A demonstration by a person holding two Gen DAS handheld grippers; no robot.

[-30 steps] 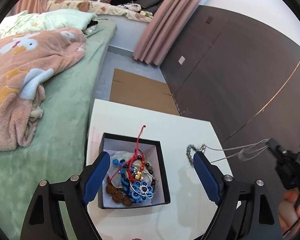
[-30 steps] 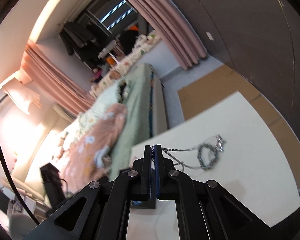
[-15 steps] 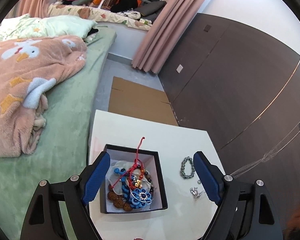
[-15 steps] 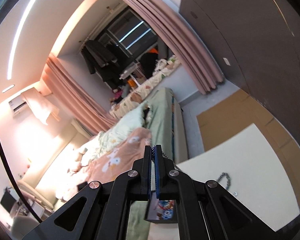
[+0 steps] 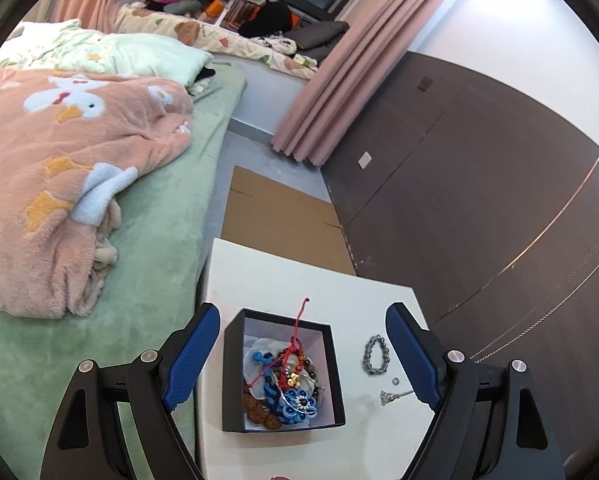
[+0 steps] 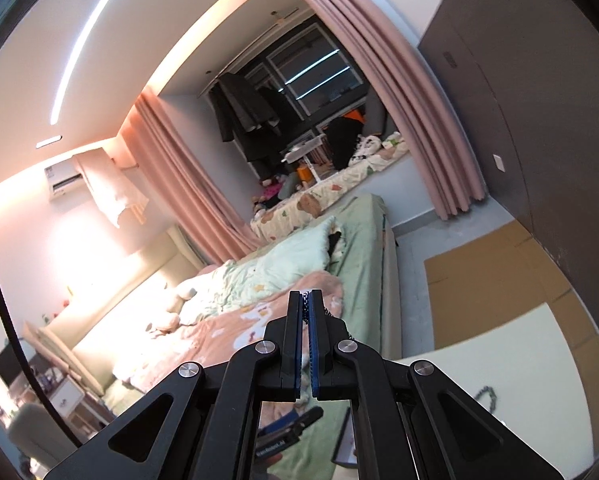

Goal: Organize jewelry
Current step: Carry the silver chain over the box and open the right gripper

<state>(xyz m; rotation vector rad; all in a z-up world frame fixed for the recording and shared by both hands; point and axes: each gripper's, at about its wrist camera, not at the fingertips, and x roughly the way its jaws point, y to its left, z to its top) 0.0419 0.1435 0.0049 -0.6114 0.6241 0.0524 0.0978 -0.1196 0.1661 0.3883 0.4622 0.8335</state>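
Right gripper (image 6: 307, 312) pinched tight on thin silver chain necklace (image 5: 555, 300); pendant end (image 5: 387, 397) drags on white table (image 5: 299, 280), may snag. Left gripper (image 5: 302, 360) wide open, empty, above black jewelry box (image 5: 235, 372).

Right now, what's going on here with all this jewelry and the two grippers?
A person is sorting jewelry on a white table beside a bed. The right gripper has its jaws shut on a silver chain, lifted high so that it runs taut down to its pendant end near the tabletop. The left gripper hangs open above a black box already holding a tangle of bracelets. A grey beaded bracelet lies on the table outside the box.
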